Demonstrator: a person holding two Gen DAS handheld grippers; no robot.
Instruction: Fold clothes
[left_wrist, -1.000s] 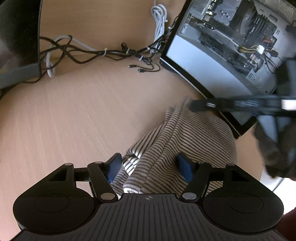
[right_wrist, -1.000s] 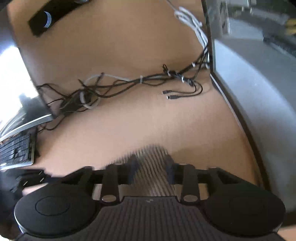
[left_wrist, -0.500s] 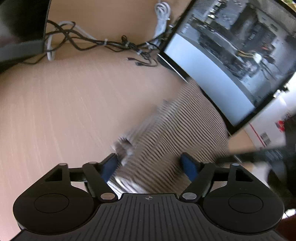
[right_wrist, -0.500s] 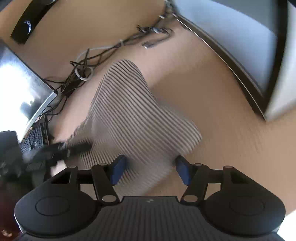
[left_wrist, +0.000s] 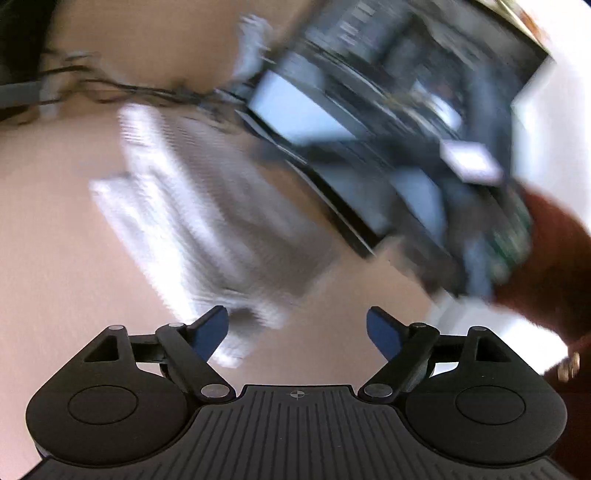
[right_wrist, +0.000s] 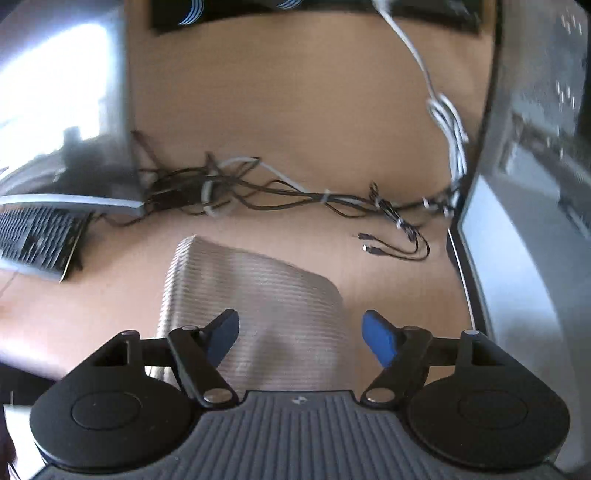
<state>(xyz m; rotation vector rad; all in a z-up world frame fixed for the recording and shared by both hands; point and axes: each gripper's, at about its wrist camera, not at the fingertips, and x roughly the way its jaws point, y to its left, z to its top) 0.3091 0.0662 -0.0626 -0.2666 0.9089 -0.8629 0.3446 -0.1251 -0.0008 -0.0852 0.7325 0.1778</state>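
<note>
A folded grey-and-white striped garment (right_wrist: 255, 295) lies flat on the wooden desk (right_wrist: 295, 110). In the blurred left wrist view it (left_wrist: 207, 221) lies ahead and to the left. My left gripper (left_wrist: 297, 332) is open and empty, just short of the garment's near edge. My right gripper (right_wrist: 300, 336) is open and empty, hovering over the garment's near part. The right gripper (left_wrist: 424, 158) also shows, blurred, at the upper right of the left wrist view.
A tangle of black and white cables (right_wrist: 295, 192) lies behind the garment. An open computer case (right_wrist: 535, 221) stands at the right. A monitor (right_wrist: 62, 110) and a keyboard (right_wrist: 37, 240) are at the left.
Both grippers have opened wide and let go of the striped garment. It now lies folded on the desk. Both grippers have pulled back from it.
</note>
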